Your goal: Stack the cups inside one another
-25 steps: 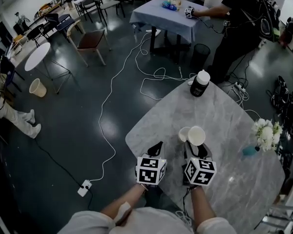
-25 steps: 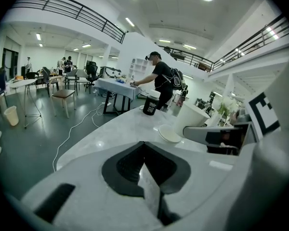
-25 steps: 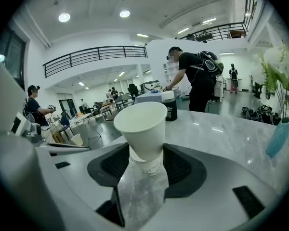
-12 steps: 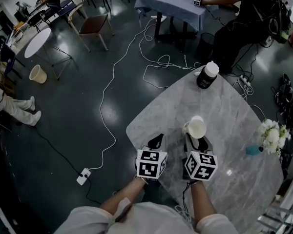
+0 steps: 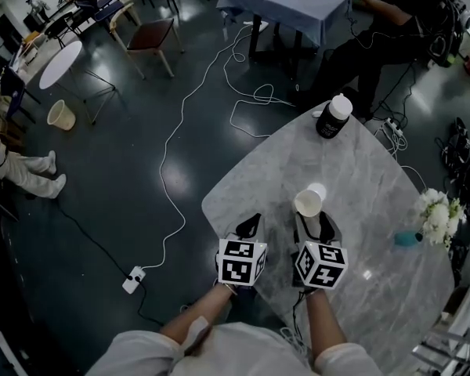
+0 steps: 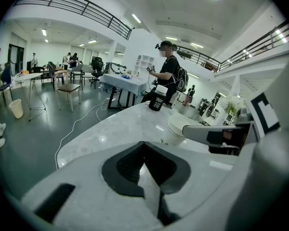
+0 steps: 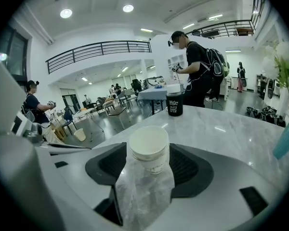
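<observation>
Just then the right gripper [image 7: 147,154] had been opening its jaws, and they stood apart on either side of the stacked cups [image 5: 307,203] without pressing them. A second before, 2 cups had shown side by side at those jaws. Now they sat nested as 1 upright stack, 2 rims showing, on the marble table [image 5: 376,233] a little in from its near edge. The left gripper [image 6: 144,144] hung just beside, over that edge, its jaws together on nothing. A black jar [image 5: 331,117] stood well apart at the far corner. With the stack released and standing alone, the nesting looked done, and only backing the right gripper away seemed left.
</observation>
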